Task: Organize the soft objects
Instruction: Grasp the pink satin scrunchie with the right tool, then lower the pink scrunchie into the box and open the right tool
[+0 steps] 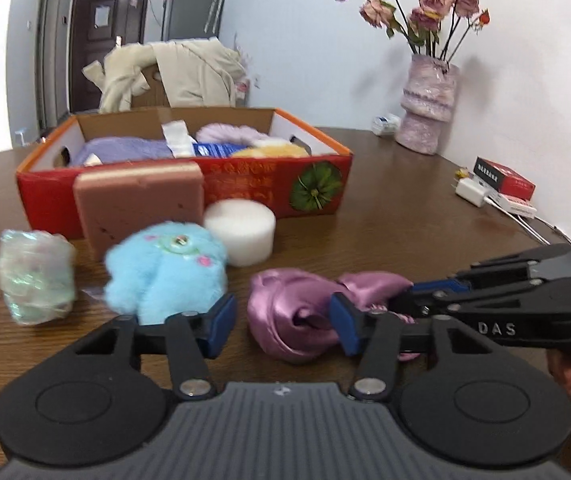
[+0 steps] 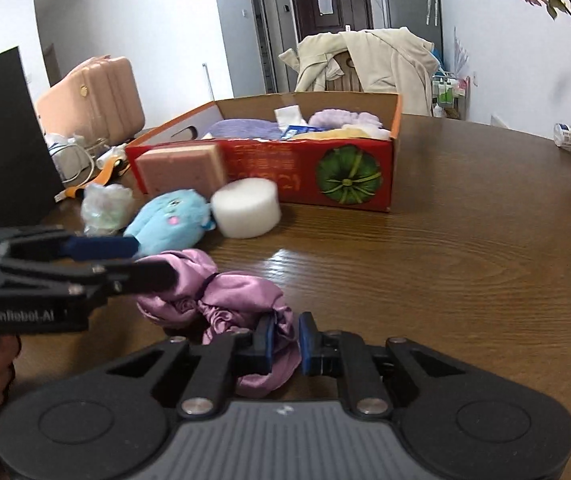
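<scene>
Two views: covered one after the other.
Left wrist view, left gripper (image 1: 283,326): fingers were spread wide, nothing clamped.
Purple satin cloth (image 1: 293,320): lay on the table (image 1: 405,216) between and just ahead of those fingers.
Right gripper (image 1: 405,300): seen reaching in from the right, tips at the cloth's far end.
Blue plush toy (image 1: 165,272): ahead-left, white foam disc (image 1: 241,232) and pink sponge (image 1: 141,200) beyond it, against the red box (image 1: 269,188).
Right wrist view, right gripper (image 2: 285,340): fingers were pinched on a fold of the purple satin cloth (image 2: 221,300).
Left gripper (image 2: 125,260): seen ahead-left over the cloth.
Red box (image 2: 305,172): farther ahead, soft items inside.
</scene>
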Available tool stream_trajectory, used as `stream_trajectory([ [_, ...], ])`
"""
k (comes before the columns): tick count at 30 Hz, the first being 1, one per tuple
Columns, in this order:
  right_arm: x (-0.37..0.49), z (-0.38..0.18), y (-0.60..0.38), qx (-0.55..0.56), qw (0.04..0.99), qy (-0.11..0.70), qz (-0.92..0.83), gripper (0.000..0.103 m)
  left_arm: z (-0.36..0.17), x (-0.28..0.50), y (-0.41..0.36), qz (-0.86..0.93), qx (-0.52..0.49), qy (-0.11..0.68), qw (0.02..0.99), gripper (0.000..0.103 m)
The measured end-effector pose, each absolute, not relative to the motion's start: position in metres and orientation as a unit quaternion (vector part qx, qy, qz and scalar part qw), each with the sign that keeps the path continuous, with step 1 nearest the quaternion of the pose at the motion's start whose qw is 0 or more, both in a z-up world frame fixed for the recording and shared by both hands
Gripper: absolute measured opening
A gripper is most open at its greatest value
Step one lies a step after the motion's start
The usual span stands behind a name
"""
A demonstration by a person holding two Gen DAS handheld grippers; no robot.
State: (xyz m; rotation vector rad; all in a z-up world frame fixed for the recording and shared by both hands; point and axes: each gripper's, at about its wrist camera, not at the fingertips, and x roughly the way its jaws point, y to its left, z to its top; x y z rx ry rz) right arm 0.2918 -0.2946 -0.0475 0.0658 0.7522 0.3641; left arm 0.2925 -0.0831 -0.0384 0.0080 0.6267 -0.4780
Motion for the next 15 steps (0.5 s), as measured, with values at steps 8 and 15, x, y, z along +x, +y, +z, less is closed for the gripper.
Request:
stream_trajectory([
  [8, 0.306, -0.058, -0.305, 0.082, 0.912, 0.356, 0.186, 0.017, -0.046, 0.294, -0.08, -0.238, -0.02, 0.31, 0.92, 0.014],
  [15, 0.292, -0.051, -0.301, 0.094, 0.915, 0.348, 0.182, 0.008, -0.032, 0.268, -0.072, -0.244, -0.028, 0.297, 0.923, 0.009],
])
